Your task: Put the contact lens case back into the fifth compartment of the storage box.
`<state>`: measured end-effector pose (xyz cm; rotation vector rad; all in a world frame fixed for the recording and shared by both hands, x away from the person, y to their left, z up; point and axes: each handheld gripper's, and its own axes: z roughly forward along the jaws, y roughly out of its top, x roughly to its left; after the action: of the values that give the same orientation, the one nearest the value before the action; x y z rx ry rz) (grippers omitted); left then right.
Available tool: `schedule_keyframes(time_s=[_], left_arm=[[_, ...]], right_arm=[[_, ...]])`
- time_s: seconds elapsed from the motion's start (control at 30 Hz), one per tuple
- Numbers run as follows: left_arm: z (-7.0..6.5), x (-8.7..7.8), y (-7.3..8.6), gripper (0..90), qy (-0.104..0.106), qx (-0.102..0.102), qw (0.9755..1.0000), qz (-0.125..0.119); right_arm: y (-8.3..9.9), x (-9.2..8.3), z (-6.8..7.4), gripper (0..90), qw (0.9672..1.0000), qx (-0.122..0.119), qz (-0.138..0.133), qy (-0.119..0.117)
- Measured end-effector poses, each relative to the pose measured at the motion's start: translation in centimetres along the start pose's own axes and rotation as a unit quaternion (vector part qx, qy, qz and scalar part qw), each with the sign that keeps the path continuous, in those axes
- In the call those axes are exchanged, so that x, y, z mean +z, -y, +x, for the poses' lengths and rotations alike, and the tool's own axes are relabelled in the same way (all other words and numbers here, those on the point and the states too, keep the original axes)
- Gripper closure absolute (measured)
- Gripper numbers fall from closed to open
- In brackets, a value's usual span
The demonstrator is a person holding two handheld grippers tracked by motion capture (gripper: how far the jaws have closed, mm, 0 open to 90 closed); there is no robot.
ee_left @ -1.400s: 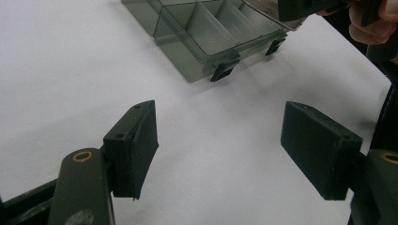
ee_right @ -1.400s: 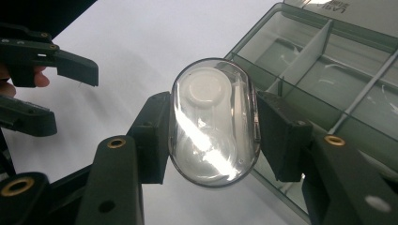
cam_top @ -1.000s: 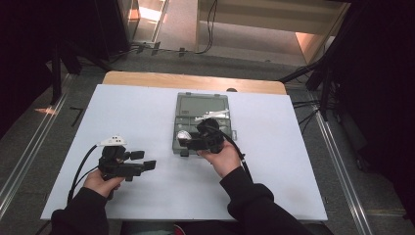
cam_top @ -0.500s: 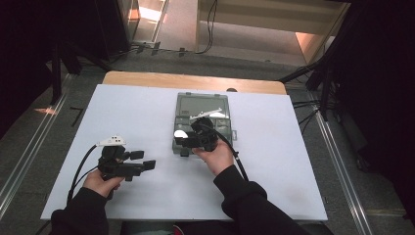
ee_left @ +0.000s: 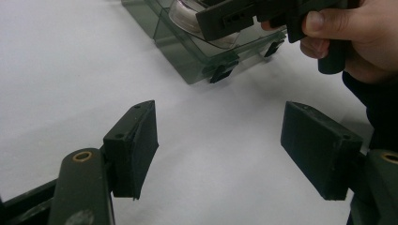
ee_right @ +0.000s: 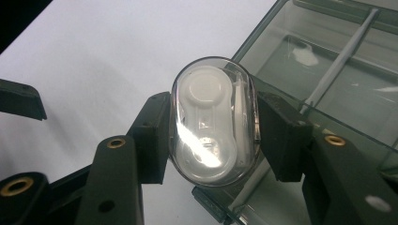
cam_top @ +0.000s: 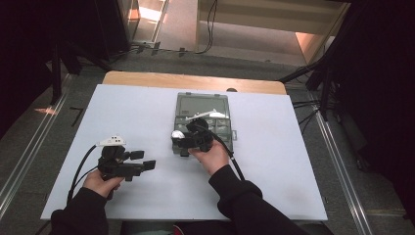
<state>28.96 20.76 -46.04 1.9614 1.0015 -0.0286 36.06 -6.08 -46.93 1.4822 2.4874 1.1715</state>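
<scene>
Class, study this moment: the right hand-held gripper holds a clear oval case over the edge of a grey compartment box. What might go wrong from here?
1. The clear oval case is smooth and rounded, and the right hand-held gripper pinches only its sides; it may slip out.
2. It sits above the wall of the grey box, so lowering it could catch that wall.
3. The left hand-held gripper is open and away from the box, so a knock could shift it.

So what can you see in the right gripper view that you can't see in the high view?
Right gripper view: the white contact-lens holder inside the clear oval case, and the pads pressing its two sides. High view: the whole white table, both sleeves, and the left gripper open, apart from the box. Both: the right gripper holding the case at the near left corner of the smoky grey box.
</scene>
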Motion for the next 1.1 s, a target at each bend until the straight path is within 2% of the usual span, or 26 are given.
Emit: schedule_keyframes(time_s=[0.6, 0.7, 0.8, 1.1], left_arm=[[0.0, 0.0, 0.0, 28.0, 0.001, 0.0, 1.0, 0.0], [0.0, 0.0, 0.0, 27.9, 0.001, 0.001, 1.0, 0.0], [0.0, 0.0, 0.0, 28.0, 0.0, 0.001, 1.0, 0.0], [0.0, 0.1, 0.0, 28.0, -0.002, 0.001, 1.0, 0.001]], right_arm=[[-0.1, 0.4, 0.0, 46.1, 1.0, -0.002, 0.0, 0.002], [-0.1, 0.2, 0.0, 43.0, 1.0, -0.006, 0.004, -0.004], [-0.1, -0.1, 0.1, 36.7, 0.9999, -0.013, -0.006, -0.007], [-0.2, -1.5, -0.1, 35.6, 0.999, -0.027, -0.034, -0.007]])
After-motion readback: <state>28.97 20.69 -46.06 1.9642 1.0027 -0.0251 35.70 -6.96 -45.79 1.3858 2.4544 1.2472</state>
